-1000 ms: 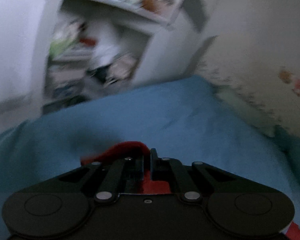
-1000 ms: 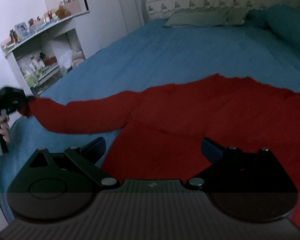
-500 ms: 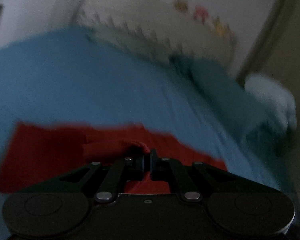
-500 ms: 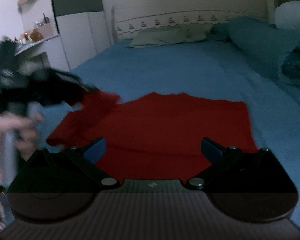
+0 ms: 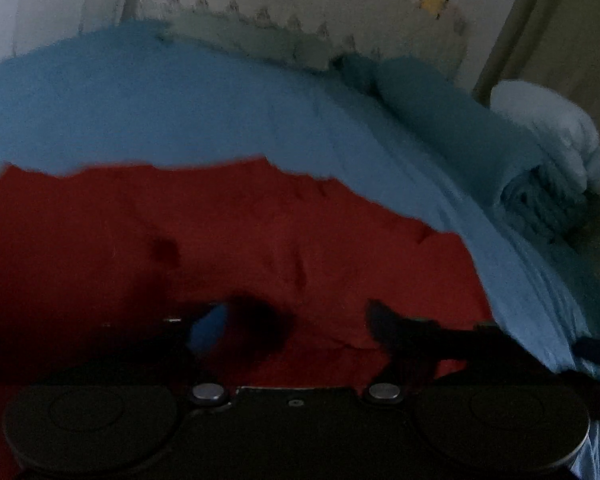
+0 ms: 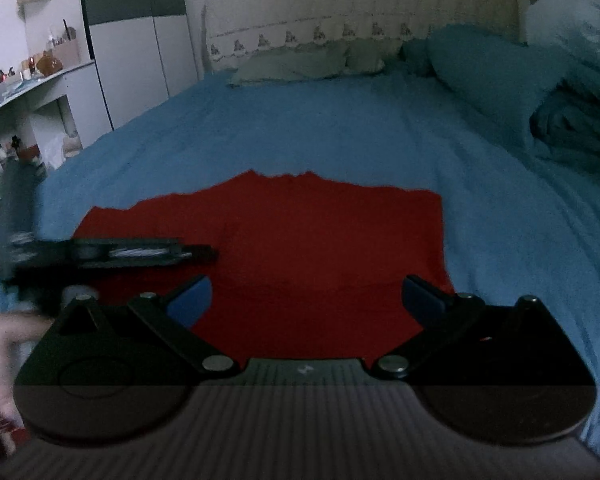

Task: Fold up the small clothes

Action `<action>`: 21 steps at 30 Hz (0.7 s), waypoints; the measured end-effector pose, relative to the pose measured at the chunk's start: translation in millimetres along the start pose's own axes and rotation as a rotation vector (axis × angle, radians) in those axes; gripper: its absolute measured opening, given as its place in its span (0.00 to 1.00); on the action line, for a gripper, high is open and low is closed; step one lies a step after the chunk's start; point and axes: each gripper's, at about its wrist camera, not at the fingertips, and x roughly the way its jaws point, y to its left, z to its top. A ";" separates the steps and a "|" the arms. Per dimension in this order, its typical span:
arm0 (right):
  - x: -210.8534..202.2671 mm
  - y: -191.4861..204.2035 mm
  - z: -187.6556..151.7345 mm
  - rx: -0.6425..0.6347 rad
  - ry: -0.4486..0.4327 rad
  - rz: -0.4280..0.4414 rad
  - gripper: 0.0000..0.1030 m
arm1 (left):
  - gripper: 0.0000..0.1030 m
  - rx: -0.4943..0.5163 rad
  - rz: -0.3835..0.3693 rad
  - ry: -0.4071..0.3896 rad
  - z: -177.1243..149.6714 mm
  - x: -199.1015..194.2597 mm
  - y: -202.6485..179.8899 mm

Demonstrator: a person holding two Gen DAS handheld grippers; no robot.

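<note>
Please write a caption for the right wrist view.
Open right gripper above red garment on blue bed.

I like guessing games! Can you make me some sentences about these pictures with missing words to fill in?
1. The garment lying flat on the bed is coloured ____.
2. The bedsheet under it is coloured ____.
3. The right gripper has its jaws ____, with nothing between them.
4. The left gripper hangs over the ____ garment with its jaws apart.

Missing words: red; blue; open; red
</note>
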 end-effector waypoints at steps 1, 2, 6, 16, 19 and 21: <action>0.3 2.9 3.2 -0.008 -0.010 0.007 1.00 | 0.94 0.011 0.020 -0.022 -1.4 -13.3 3.8; 1.4 6.7 6.3 -0.019 -0.013 0.012 1.00 | 0.95 0.021 0.049 -0.047 -3.9 -27.1 9.5; 29.5 47.8 9.5 -0.179 0.075 0.050 1.00 | 0.95 0.061 0.156 -0.107 -10.3 -57.1 40.7; 133.6 156.3 -11.0 -0.624 0.127 0.028 0.66 | 0.95 0.076 0.254 -0.132 -8.4 -60.9 76.7; 149.4 165.0 -10.5 -0.663 0.139 0.029 0.23 | 0.95 0.062 0.245 -0.126 -9.3 -61.5 80.3; 142.9 158.3 -0.7 -0.574 0.086 0.000 0.23 | 0.95 0.040 0.226 -0.119 -6.9 -63.2 84.7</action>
